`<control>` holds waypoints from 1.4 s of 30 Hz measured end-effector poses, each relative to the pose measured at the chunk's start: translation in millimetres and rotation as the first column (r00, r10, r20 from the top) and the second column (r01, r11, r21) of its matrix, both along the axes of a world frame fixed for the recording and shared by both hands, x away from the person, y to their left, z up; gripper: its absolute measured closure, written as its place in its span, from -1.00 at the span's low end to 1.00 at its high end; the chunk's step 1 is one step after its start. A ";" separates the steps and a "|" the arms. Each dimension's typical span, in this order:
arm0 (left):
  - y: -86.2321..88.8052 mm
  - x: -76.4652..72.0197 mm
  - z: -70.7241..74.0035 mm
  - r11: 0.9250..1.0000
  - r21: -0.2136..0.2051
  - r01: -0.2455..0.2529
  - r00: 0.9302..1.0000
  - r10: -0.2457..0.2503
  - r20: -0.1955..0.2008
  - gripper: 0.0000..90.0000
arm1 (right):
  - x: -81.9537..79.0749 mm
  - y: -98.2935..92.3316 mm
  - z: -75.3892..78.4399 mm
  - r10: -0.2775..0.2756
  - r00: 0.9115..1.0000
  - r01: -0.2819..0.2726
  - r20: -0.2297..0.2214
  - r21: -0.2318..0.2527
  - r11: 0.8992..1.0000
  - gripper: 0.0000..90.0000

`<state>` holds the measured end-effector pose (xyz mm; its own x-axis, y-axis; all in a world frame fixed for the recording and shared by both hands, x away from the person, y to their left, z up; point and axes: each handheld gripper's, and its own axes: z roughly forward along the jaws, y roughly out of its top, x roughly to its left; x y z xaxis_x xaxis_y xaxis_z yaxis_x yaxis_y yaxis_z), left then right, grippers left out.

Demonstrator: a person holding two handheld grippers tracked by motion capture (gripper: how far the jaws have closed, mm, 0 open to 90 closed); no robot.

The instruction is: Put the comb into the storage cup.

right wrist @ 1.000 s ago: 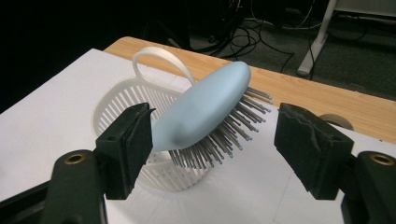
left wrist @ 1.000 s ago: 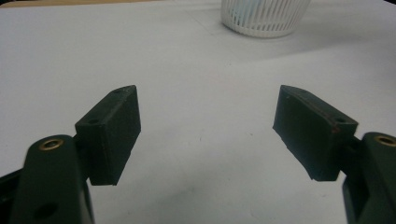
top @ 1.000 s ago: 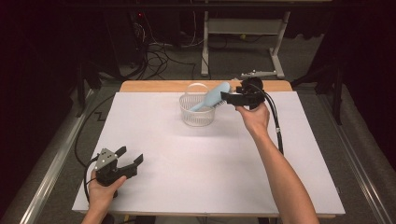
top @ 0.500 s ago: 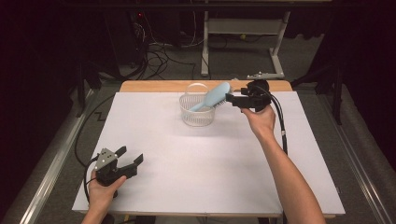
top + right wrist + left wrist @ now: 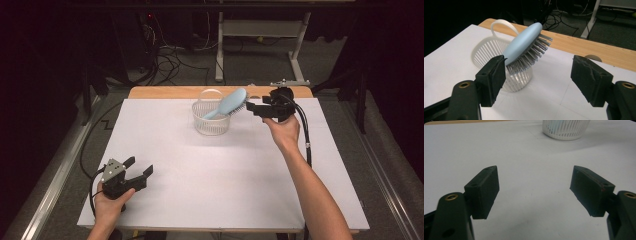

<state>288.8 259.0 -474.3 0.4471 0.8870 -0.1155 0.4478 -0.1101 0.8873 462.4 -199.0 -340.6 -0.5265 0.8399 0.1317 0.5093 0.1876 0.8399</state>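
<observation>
A light blue hairbrush (image 5: 227,105) (image 5: 522,45) leans in a white slatted basket (image 5: 210,125) (image 5: 484,52) at the back middle of the table, head up over the right rim and bristles facing right. My right gripper (image 5: 251,110) (image 5: 537,72) hovers just right of the brush head, open, with nothing between the pads. The left pad (image 5: 492,77) stands in front of the bristles in the right gripper view; whether it touches them I cannot tell. My left gripper (image 5: 140,166) (image 5: 535,185) rests open near the front left corner, pointing toward the basket (image 5: 565,130).
A white sheet (image 5: 210,180) covers the table, with a wooden strip (image 5: 165,92) along the far edge. Behind the table are floor cables (image 5: 170,55) and a metal stand (image 5: 260,30). A cable (image 5: 302,125) trails from the right gripper.
My right gripper has drawn back slightly to the right, away from the brush head. The brush, the basket and the left gripper have stayed put.
</observation>
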 end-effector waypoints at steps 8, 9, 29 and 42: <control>-0.1 -0.1 -0.1 1.000 0.003 0.000 1.000 0.000 0.001 -0.47 | -2.1 -4.8 -1.8 0.004 1.000 -0.004 -0.006 -0.004 1.000 -0.36; -0.1 -0.1 -0.1 1.000 0.002 0.000 1.000 0.000 0.001 -0.47 | -2.4 -5.3 -1.8 0.006 1.000 -0.006 -0.007 -0.004 1.000 -0.36; 0.0 -0.3 0.0 1.000 0.001 -0.002 1.000 0.002 0.000 -0.47 | -10.5 -18.5 -3.4 -0.003 1.000 0.003 -0.006 -0.002 1.000 -0.36; 0.0 0.0 -0.2 1.000 0.001 0.000 1.000 0.001 -0.002 -0.47 | -16.2 -28.7 -2.1 -0.018 1.000 0.018 0.003 -0.007 1.000 -0.35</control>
